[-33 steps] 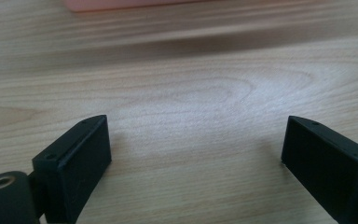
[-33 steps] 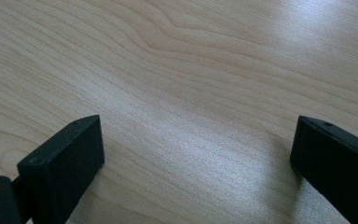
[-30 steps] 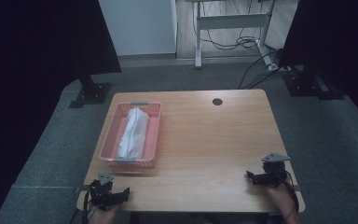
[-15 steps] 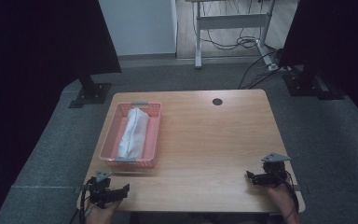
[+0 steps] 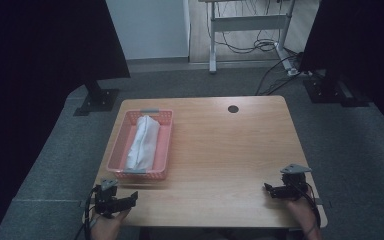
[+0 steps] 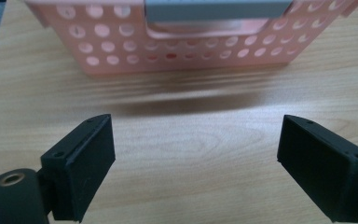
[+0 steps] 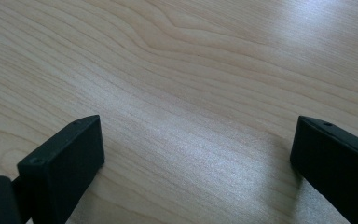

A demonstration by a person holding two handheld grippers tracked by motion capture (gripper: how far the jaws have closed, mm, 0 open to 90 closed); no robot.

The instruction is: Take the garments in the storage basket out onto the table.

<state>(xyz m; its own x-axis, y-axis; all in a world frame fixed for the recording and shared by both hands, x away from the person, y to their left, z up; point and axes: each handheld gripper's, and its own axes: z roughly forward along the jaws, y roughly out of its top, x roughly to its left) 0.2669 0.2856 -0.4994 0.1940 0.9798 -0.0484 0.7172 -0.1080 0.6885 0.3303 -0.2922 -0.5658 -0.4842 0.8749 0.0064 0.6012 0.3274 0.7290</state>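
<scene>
A wooden worktop [image 5: 220, 150] stands on grey carpet, seen from above the near edge. Toward its left side lies a pink perforated basket [image 5: 118, 150], long side running away from the viewer, with a grey handle strip at each short end. Inside the basket rests a white folded cloth [image 5: 143, 142], lying lengthwise along the basket's floor.

At the near left corner a person's hand holds the left tool [image 5: 130, 199], which is over the worktop's front edge, just in front of the basket's near end and not touching it. In the left gripper view its two black jaws stand wide apart with bare wood between them; they have just closed a trifle, yet nothing is gripped. Straight ahead of them, close but apart, is the basket's near wall with its rows of round holes and the grey handle [image 6: 214, 9] at the top.

At the near right corner the other hand holds the right tool [image 5: 270, 189], low over the worktop, pointing leftward across the wood, well apart from the basket. A grey three-cornered plate sits on top of it. In the right gripper view its jaws are likewise spread wide, with nothing between them but pale wood grain.

A small dark round hole [image 5: 233, 108] marks the worktop's far side, right of centre.
</scene>
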